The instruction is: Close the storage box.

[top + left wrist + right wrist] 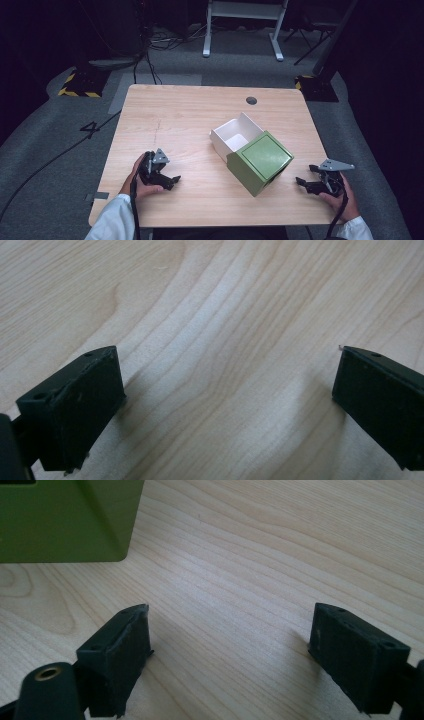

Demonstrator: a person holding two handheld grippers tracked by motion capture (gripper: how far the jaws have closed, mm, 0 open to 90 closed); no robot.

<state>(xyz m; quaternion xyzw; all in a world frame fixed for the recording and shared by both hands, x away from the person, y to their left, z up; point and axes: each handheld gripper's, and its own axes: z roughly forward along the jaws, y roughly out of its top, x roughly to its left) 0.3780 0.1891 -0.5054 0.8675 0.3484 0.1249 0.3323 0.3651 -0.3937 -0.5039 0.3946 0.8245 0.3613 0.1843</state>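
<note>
I see my left gripper (169, 181) resting low on the wooden table (190, 115) at its near left, jaws spread wide with nothing between them; in the left gripper view only bare wood grain lies between the two black jaws.

Right of centre sits one white box (235, 136), open at the top, and as far as I can see into it, it holds nothing. Its near right end is tucked under one green lid (261, 162), which is tilted and covers only that end. Together they lie on a diagonal, the long axis running from the far left toward the near right, the white open end pointing away from me.

My right gripper (306, 182) rests at the near right, just beside the lid but apart from it, jaws also released and holding nothing. In the right gripper view the green lid (65, 520) shows at the upper left.

Count: one box, one lid, two grippers.
</note>
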